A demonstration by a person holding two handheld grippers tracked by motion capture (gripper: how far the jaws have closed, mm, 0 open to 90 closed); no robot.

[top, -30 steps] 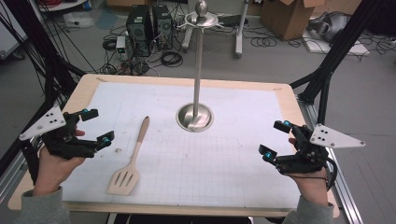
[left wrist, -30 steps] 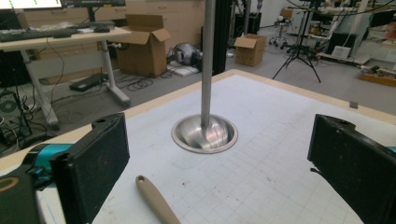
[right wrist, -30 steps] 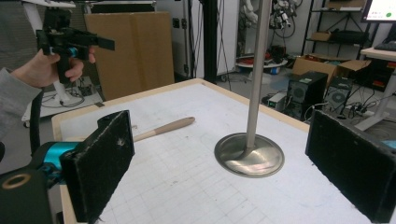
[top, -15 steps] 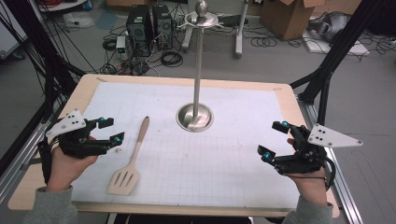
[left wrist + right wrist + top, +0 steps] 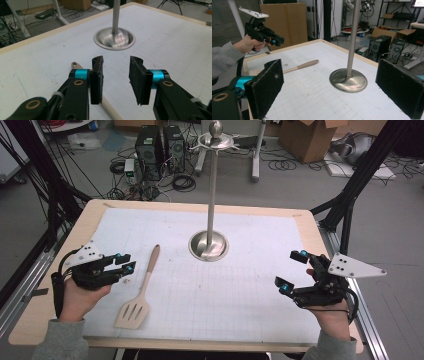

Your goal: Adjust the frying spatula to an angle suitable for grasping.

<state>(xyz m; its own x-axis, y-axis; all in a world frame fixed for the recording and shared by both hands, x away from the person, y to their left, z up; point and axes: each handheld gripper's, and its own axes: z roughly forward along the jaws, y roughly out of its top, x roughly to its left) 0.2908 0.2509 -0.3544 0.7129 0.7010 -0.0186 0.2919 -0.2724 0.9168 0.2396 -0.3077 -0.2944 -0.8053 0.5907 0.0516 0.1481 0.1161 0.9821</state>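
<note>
Left gripper (image 5: 115, 75), seen along its own jaws: narrowed but still parted, just been closing, pinching nothing, wooden spatula (image 5: 77, 66) handle passing beneath. From above: spatula (image 5: 140, 290) near the surface's (image 5: 300, 220) left edge, just beside left gripper (image 5: 125, 262); shifted closer since a second ago. Right gripper (image 5: 290, 269) spread wide, empty, unmoved. Metal stand (image 5: 209, 245) mid-surface.

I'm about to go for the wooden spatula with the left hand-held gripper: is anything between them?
Nothing visible. The left hand-held gripper, empty and its jaws just closing, sits just left of the wooden spatula, with bare mat between. The metal stand is farther back, clear of that path.
</note>
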